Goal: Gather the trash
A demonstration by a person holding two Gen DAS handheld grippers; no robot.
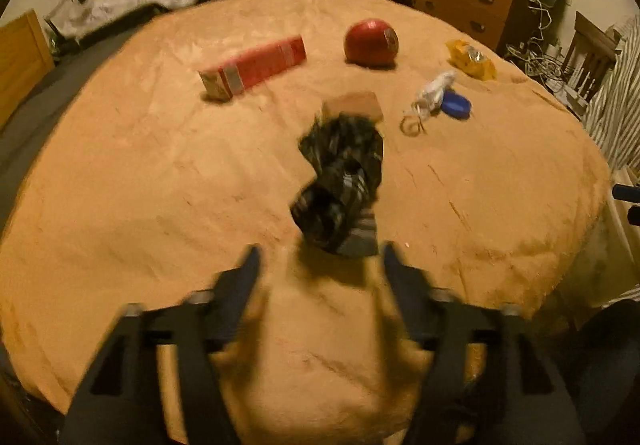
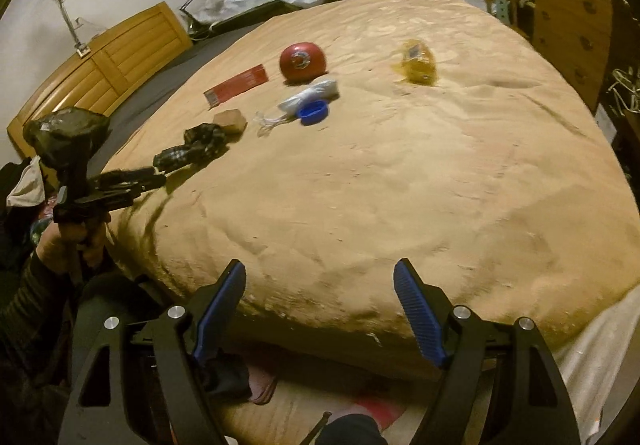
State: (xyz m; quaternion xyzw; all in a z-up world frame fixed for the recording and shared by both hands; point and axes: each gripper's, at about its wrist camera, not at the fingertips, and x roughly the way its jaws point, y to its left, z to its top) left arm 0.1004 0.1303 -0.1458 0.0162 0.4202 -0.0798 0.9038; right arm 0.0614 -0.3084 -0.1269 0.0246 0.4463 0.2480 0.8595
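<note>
Hovering spread and empty: left gripper (image 1: 320,257) just short of the crumpled black bag (image 1: 340,181) on the bed (image 1: 120,185); right gripper (image 2: 320,285) also spread, holding nothing. Risk: slick plastic slipping or pads snagging the blanket.

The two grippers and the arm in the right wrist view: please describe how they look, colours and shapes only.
The right gripper has black angular fingers with ribbed blue pads and silver round bolts. The left gripper is black too, with a bulky dark-wrapped camera on top. The hand on its handle comes from a dark ribbed sleeve. No cables are visible.
</note>
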